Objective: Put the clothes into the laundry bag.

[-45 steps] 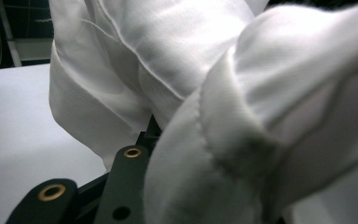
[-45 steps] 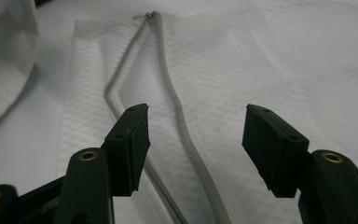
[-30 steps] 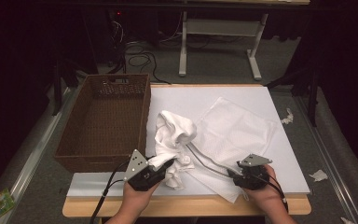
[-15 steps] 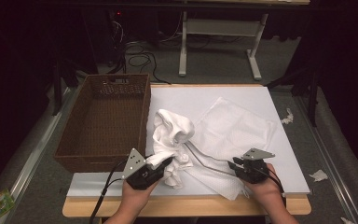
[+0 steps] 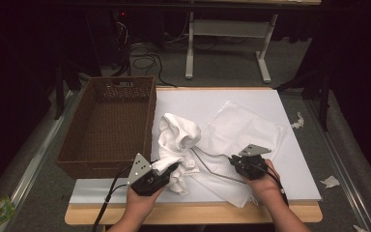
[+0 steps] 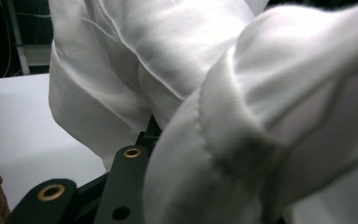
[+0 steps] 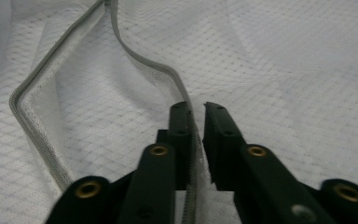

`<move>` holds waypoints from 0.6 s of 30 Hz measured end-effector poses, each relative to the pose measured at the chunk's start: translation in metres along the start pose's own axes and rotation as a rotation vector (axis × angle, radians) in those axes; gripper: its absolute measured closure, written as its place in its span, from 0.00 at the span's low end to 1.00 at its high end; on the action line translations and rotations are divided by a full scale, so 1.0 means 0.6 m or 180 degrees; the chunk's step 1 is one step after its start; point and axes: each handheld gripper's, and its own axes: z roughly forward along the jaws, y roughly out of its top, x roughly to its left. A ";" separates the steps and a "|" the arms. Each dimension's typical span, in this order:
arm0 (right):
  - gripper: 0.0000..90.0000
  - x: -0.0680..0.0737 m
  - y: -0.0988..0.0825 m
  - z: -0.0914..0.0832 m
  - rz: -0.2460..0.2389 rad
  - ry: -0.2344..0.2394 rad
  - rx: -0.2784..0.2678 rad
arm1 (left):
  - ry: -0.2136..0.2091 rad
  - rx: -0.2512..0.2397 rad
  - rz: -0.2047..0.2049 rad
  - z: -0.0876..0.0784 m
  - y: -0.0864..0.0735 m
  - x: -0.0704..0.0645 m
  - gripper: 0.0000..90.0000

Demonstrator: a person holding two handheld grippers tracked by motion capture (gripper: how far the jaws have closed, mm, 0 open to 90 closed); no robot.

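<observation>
A crumpled white garment point(image 5: 178, 137) is heaped in the middle of the table. My left gripper point(image 5: 171, 166) is shut on its lower fold, and the cloth point(image 6: 177, 56) drapes over the black jaws in the left gripper view. A white mesh bag point(image 5: 241, 130) lies flat to the right. My right gripper point(image 5: 232, 159) has just been closing its jaws. It point(image 7: 196, 108) is now shut on the bag's grey zipper edge point(image 7: 135, 56), which runs down between the jaws.
An empty brown wicker basket point(image 5: 149, 125) stands at the left, against the white board point(image 5: 198, 99) that covers the table. Scraps of white paper point(image 5: 329, 181) lie on the grey floor to the right. A white desk frame point(image 5: 227, 34) stands beyond the table.
My right gripper has moved a little away from the front edge and to the left, and its jaws have shut on the bag's zipper edge. The left gripper and the garment have stayed still.
</observation>
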 end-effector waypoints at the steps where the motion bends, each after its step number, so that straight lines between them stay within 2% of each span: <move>1: 0.95 0.000 0.000 0.000 0.0000 0.0000 0.0000 | 0.0000 0.0000 0.0000 0.000 0.000 0.000 0.71; 3: 0.99 -0.003 -0.003 -0.003 0.0052 0.0109 -0.0016 | -0.0016 -0.0001 -0.0022 0.002 0.000 -0.001 0.71; 9: 0.99 -0.002 0.000 -0.012 0.0131 0.0129 -0.0146 | -0.0054 0.0027 0.0027 0.004 -0.003 -0.009 0.71; 11: 0.99 -0.005 0.012 -0.015 0.0102 0.0153 -0.0208 | -0.0072 0.0048 0.0048 0.005 -0.004 -0.014 0.71; 16: 0.99 -0.018 0.027 -0.014 0.0235 0.0268 -0.0350 | -0.0075 0.0041 0.0082 0.006 -0.002 -0.018 0.71; 18: 0.99 -0.019 0.025 -0.008 0.0279 0.0352 -0.0304 | -0.0060 0.0040 0.0048 0.007 -0.002 -0.017 0.71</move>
